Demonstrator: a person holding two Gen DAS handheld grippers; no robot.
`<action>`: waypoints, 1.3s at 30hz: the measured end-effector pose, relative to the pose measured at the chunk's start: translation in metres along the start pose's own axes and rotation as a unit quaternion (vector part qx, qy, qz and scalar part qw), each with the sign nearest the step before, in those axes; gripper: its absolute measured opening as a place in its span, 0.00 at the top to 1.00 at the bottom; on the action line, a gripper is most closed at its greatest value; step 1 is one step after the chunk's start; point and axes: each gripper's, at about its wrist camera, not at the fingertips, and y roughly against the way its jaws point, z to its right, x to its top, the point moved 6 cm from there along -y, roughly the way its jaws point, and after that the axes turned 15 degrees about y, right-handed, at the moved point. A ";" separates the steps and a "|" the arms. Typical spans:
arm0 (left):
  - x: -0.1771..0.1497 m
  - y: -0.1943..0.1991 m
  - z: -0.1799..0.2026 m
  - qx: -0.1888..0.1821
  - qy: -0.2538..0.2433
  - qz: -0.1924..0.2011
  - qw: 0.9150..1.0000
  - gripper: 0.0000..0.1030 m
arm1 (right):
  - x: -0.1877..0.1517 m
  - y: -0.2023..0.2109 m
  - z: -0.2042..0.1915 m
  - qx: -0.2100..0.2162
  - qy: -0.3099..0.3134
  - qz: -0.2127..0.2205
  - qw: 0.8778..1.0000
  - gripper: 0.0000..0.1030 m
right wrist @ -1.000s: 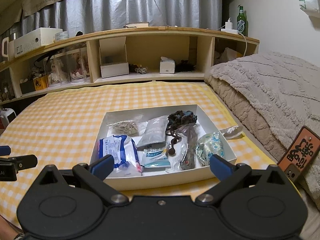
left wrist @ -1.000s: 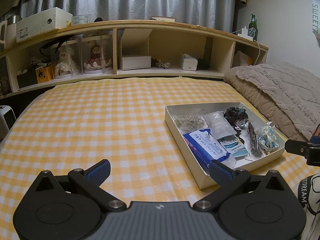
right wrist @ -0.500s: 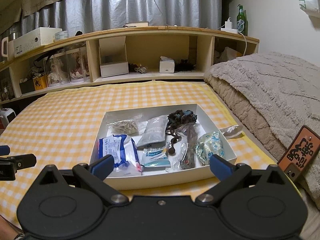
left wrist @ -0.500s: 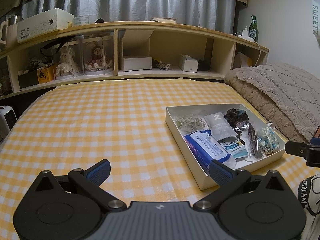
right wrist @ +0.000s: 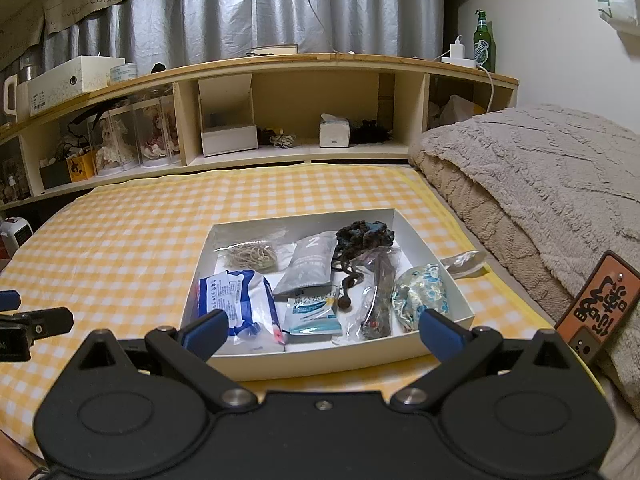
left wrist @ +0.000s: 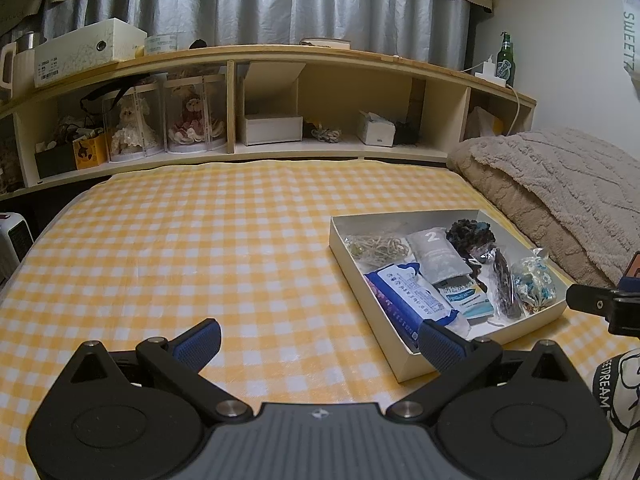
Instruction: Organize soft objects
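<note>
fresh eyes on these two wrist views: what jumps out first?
The shallow white cardboard box packed with soft pouches sits on the yellow-and-white checked bedspread, directly ahead of the right gripper. The blue-and-white wipes packet in its near left corner stands out most. Both the right and the left gripper hover with blue-padded fingers spread, holding nothing.

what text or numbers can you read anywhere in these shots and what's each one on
"2": grey pouch in the white box.
"GOOD LUCK": curtain valance, partly creased.
"SWEET": white wall hanging, cut off at the frame edge.
"DREAM": printed fabric at the lower right.
Blue wipes pack, teal sachet, orange sign, green bottle: print unreadable.
</note>
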 end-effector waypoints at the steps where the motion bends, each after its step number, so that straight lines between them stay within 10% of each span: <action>1: 0.000 0.000 0.000 0.000 0.000 0.000 1.000 0.00 | 0.000 0.000 0.000 0.000 0.000 0.000 1.000 0.00; 39: 0.002 0.003 0.002 0.000 0.003 0.005 1.000 0.00 | 0.000 0.000 0.000 0.000 0.000 0.000 1.000 0.00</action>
